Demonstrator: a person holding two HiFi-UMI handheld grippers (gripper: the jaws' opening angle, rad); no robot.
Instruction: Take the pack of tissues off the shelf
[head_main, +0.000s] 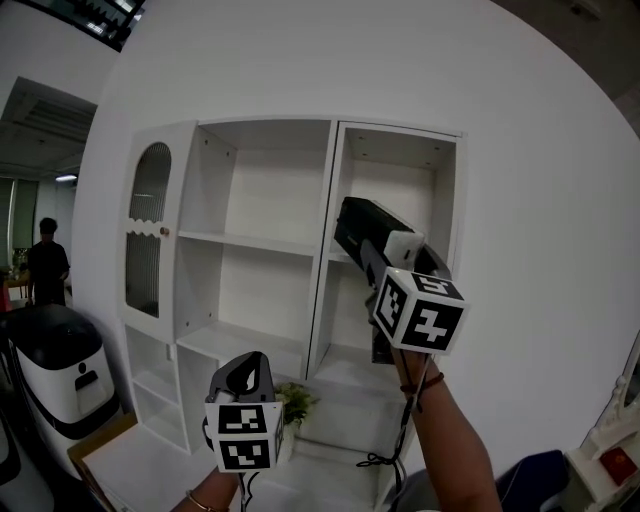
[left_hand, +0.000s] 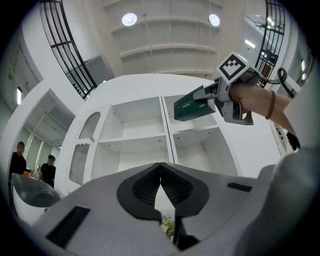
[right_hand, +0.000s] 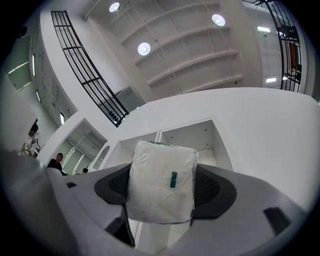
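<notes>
The pack of tissues is dark green on its side and white with a small green mark on the face shown in the right gripper view. My right gripper is shut on it and holds it in the air in front of the upper right compartment of the white shelf unit; in its own view the pads press both sides of the pack. The left gripper view shows the same pack held out from the shelf. My left gripper hangs low in front of the unit, its jaws shut on nothing.
A small potted plant stands on the low surface below the shelf unit. A white and black machine stands at the left, with a person further back. The unit's left side has an arched door.
</notes>
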